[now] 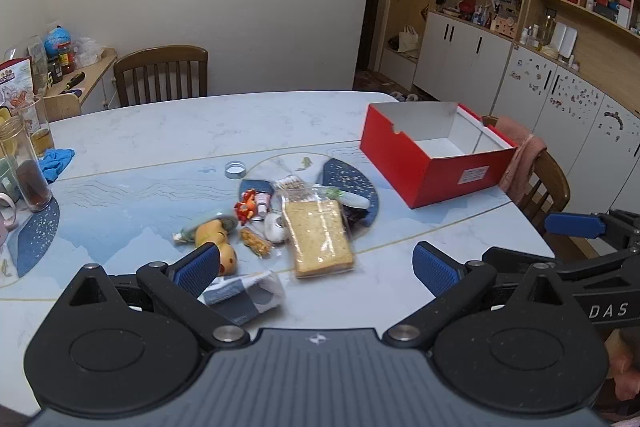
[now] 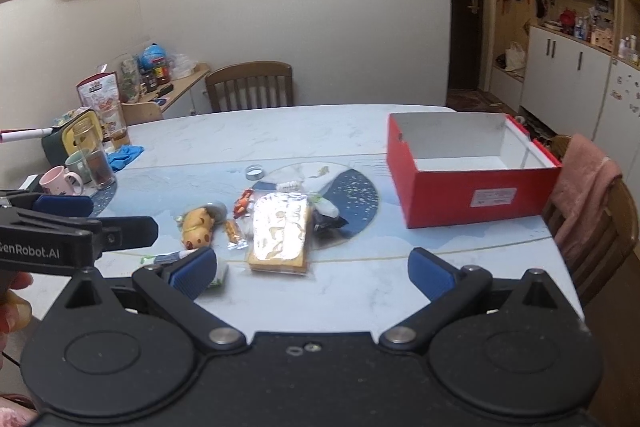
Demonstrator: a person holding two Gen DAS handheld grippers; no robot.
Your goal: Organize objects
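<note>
— Grippers first. What do you record?

— Left gripper (image 1: 316, 269): fingers spread wide, nothing between them, held above the near edge of the marble-pattern table (image 1: 200, 131). Right gripper (image 2: 312, 273): likewise released, empty, just beside the left one and also over the near edge.

— And the items to be sorted?

— A loose pile at the table's centre, in front of both grippers. Largest piece is a bagged slice of bread (image 1: 322, 237), lying flat. To its left, a small white round case (image 1: 275, 227), an orange wrapped snack (image 1: 255, 242), an orange crab-like toy (image 1: 246, 207) and a yellow plush toy (image 1: 218, 239) — the plush partly hidden behind the left gripper's left finger. A crumpled grey-and-white packet (image 1: 244, 293) lies nearest, touching the pile's front. Behind the bread, a clear bag of cotton swabs (image 1: 288, 183) and a white tube (image 1: 352, 199). A metal lid (image 1: 235, 169) sits apart, farther back.

— The container?

— A red shoebox (image 1: 436, 159), open top, white inside, nothing in it that I can see. It stands to the right of the pile, well apart, near the table's right edge.

— Anything else?

— Glass jars (image 1: 24, 163), mugs and a blue cloth (image 1: 58, 161) at the far left. Wooden chair (image 1: 162, 75) behind the table.
</note>
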